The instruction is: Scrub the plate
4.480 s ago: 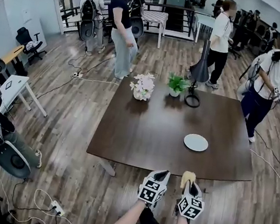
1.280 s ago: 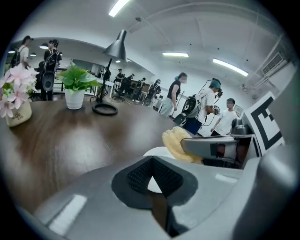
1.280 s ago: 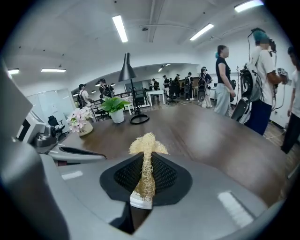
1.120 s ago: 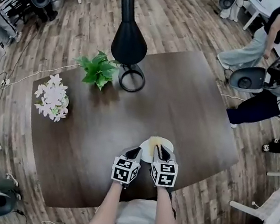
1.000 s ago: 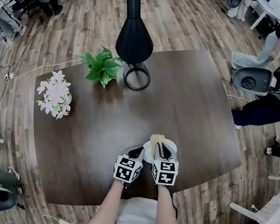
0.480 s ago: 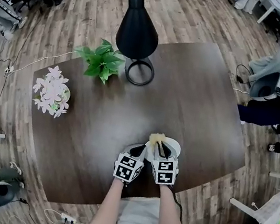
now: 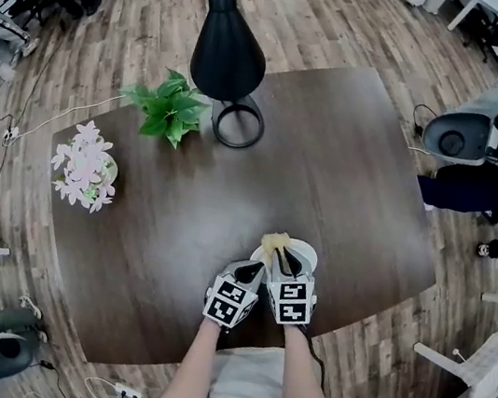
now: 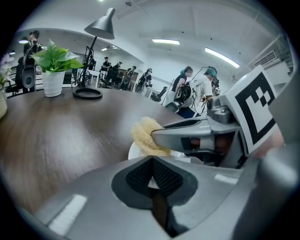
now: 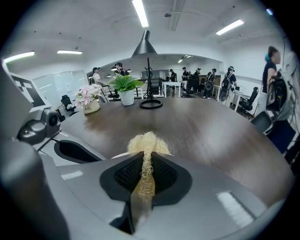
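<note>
Status: right gripper [image 9: 146,161] is clamped on the loofah pad [image 9: 146,143]. Fibres are pinched flat in the seam between the pads and a tuft sticks out past the tips. Reads as a deliberate grip: the tuft is the working end, so fibre meets the dish, not metal.

Plate [image 7: 308,253] lies flat on the table [image 7: 181,210], near the edge closest to me. In the head view the tuft overlaps the plate's left part. I can't confirm actual contact.

Left gripper [image 8: 152,161]: jaws closed pad to pad, with nothing between them that I can see. A sliver of white plate shows just under the tips. It sits at the plate's left rim, just beside the right gripper. My read is that it's parked there as a stop so the plate doesn't skate when I scrub. Touching or just short of the rim, I can't tell.

Lamp [image 7: 225,57], plant [image 7: 165,108] and flowers [image 7: 80,165] sit well apart on the far side, out of the stroke path.

Risk: it's a smooth plate on smooth wood, so it slides if the left stop isn't firm.
</note>
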